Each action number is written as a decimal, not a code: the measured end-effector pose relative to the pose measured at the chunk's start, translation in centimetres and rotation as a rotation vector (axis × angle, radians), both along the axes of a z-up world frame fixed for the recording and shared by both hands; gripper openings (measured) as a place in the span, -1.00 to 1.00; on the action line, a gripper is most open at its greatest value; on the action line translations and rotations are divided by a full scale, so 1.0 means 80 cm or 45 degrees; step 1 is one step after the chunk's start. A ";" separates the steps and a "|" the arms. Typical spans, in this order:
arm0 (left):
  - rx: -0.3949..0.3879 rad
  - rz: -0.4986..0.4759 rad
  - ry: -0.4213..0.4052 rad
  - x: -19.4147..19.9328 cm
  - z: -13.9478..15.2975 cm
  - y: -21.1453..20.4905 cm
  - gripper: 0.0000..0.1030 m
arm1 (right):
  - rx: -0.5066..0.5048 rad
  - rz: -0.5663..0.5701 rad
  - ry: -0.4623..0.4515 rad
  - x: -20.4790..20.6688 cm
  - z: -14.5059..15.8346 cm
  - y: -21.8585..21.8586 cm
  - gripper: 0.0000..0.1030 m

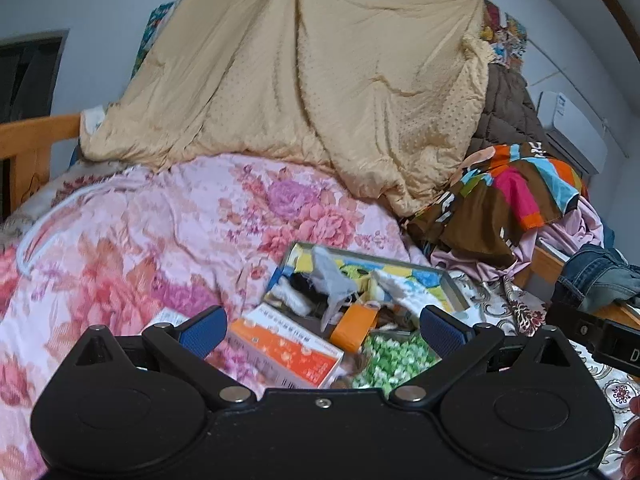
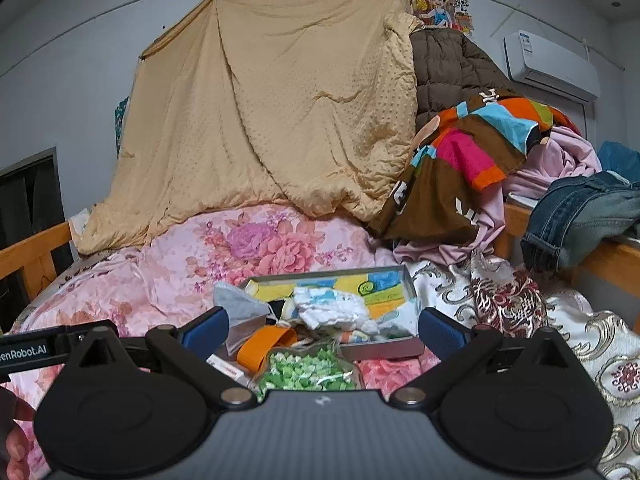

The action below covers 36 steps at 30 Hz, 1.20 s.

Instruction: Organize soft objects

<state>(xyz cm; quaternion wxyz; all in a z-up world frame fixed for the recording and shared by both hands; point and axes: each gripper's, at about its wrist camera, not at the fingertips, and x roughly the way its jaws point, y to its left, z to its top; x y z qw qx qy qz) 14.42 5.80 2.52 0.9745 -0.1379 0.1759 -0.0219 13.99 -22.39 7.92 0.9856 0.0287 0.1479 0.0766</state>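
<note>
Soft bits – grey mask (image 2: 236, 304), white cloth (image 2: 332, 306) – sit jumbled in the tin tray (image 2: 410, 280) at lower centre of both views; nothing looks sorted yet. Left gripper (image 1: 322, 330) and right gripper (image 2: 322, 330) hover released, grasping nothing

tin (image 2: 408, 280) on quilt (image 2: 168, 276), before blanket (image 2: 280, 100)

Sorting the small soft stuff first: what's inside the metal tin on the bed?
The tin holds a crumpled white cloth on top, over a colourful printed lining. A grey face mask hangs over its left edge. Whatever lies beneath the cloth is covered.
</note>
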 end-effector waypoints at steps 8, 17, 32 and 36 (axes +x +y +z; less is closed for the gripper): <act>0.021 0.030 0.022 -0.006 -0.013 0.011 0.98 | 0.006 -0.007 0.010 -0.005 -0.012 0.003 1.00; 0.052 0.034 0.076 -0.001 -0.029 0.008 0.98 | 0.011 -0.030 0.039 -0.006 -0.022 0.003 1.00; 0.173 0.055 0.069 -0.019 -0.037 -0.012 0.98 | -0.029 -0.039 0.103 -0.006 -0.051 0.007 1.00; 0.195 0.083 0.073 -0.027 -0.037 -0.015 0.98 | -0.031 -0.031 0.100 -0.008 -0.051 0.009 1.00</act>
